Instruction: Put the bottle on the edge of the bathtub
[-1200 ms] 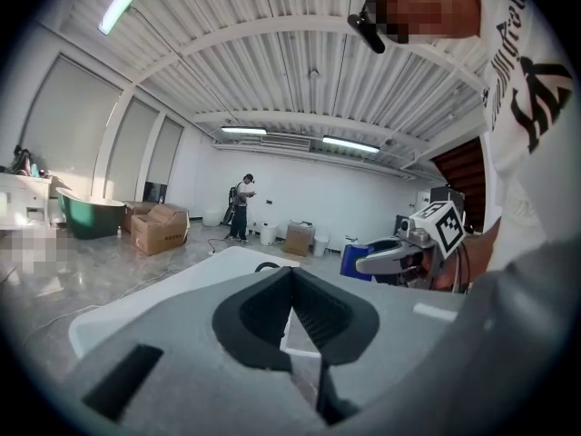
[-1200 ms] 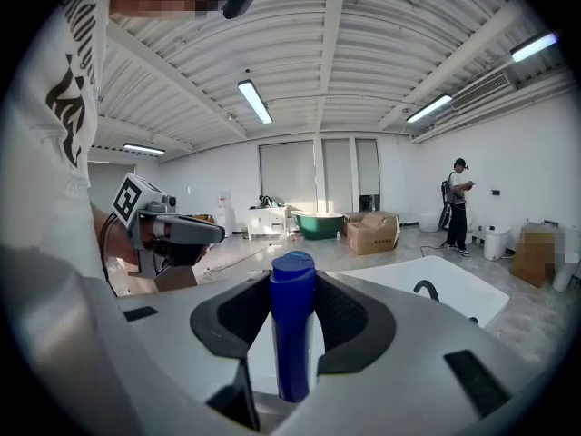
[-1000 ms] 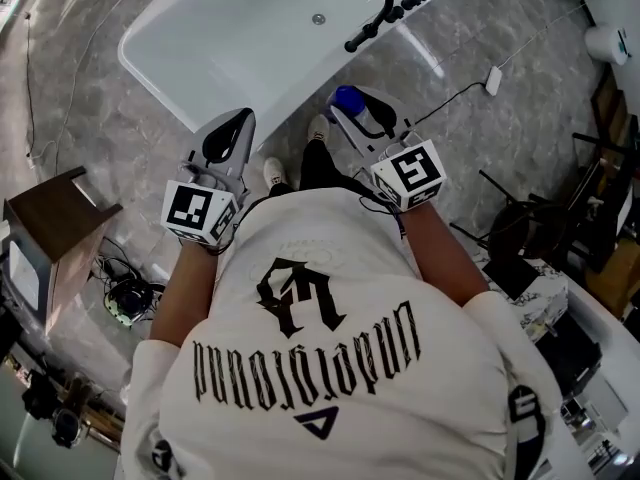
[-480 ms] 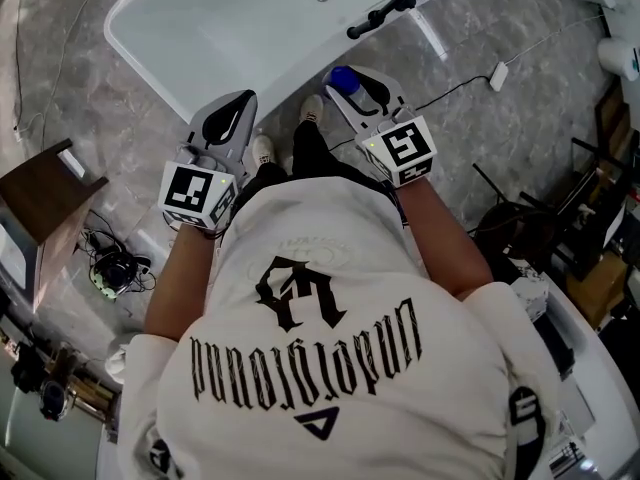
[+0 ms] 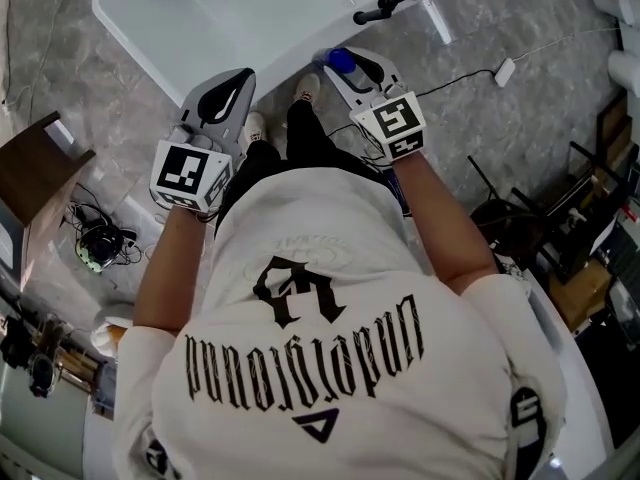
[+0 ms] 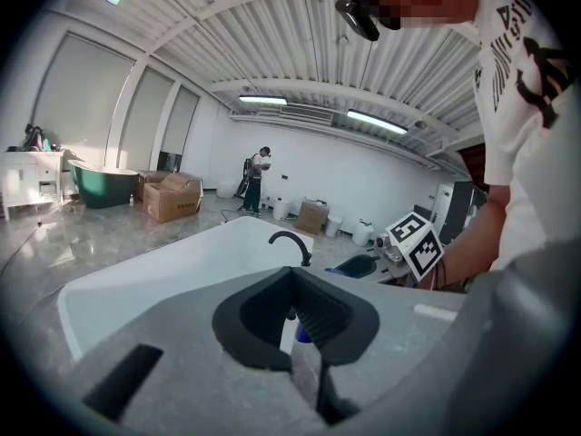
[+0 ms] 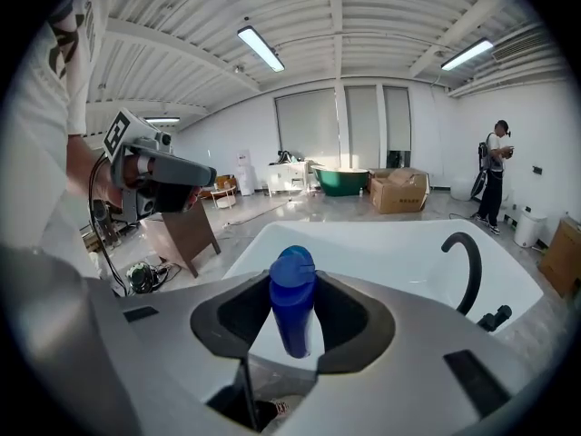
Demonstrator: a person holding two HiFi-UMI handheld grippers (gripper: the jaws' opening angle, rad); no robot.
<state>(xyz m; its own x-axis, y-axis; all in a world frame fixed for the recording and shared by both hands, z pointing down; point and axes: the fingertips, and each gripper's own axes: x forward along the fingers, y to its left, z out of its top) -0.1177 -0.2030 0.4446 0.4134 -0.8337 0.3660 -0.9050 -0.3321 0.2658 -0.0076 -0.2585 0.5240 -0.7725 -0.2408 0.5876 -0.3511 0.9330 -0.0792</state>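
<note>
Ceiling strip lights (image 7: 261,48) are lighting the rm bright & even; fisheye's bending both gripper views' edges, corners going black.

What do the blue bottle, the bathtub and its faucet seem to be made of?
Bottle: probably plastic, opaque blue with a dull sheen.
Bathtub: glossy white, likely acrylic or enamel; its surface shows soft reflections.
Faucet: likely metal with a matte black coating; thin curved spout.

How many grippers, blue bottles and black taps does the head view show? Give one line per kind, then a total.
Grippers: 2, the left gripper and the right gripper
Blue bottle: 1
Black tap: 1
Total: 4
</note>
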